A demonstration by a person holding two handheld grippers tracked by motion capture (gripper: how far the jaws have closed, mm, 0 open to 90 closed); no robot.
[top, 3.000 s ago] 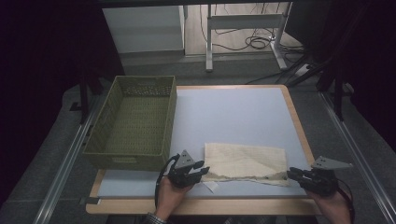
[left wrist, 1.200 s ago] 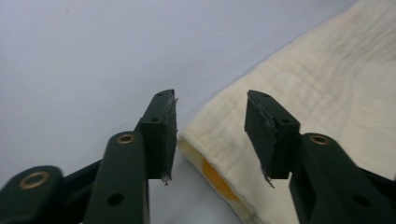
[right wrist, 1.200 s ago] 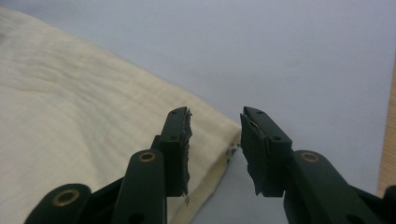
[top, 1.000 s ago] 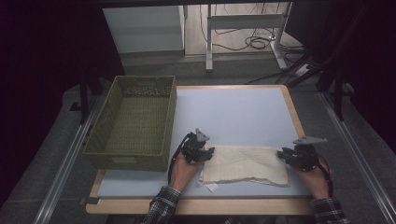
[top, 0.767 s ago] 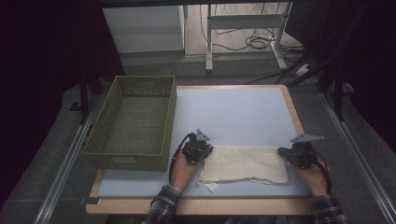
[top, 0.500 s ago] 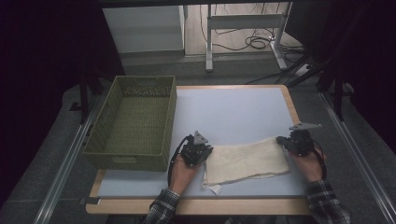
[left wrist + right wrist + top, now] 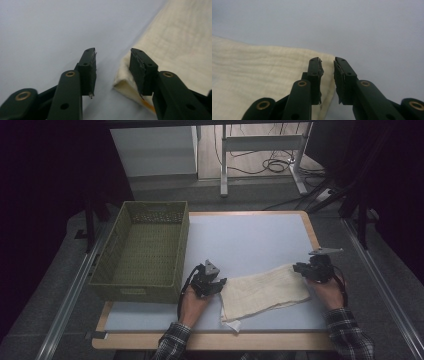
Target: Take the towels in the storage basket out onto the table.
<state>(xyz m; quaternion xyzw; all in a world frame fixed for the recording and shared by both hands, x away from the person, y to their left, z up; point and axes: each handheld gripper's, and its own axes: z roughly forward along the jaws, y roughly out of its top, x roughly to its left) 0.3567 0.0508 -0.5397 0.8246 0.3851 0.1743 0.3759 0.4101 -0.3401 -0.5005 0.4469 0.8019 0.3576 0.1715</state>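
Observation:
A cream folded cloth (image 7: 265, 290) lies slanted on the pale blue table (image 7: 250, 235) near its front edge. My left gripper (image 7: 212, 282) rests at the cloth's left end. In the left gripper view the cloth (image 7: 180, 37) has its folded corner beside the right-hand jaw of my left gripper (image 7: 112, 53). Those jaws have just been opening, and nothing is pinched between them. My right gripper (image 7: 305, 269) is at the cloth's far right corner. In the right gripper view my right gripper (image 7: 327, 61) hovers over the edge of the cloth (image 7: 262, 70). Its jaws have also just been opening, to a narrow gap.
A green woven basket (image 7: 135, 290) stands on the table's left side, just left of my left hand. The table's wooden rim (image 7: 210, 341) runs along the front. Beyond the table are a desk frame (image 7: 260, 142) and cables on the floor.
My right hand has moved away from me, dragging the cloth's right end so the cloth now lies slanted. Both grippers have let go of the cloth. The left hand has stayed put.

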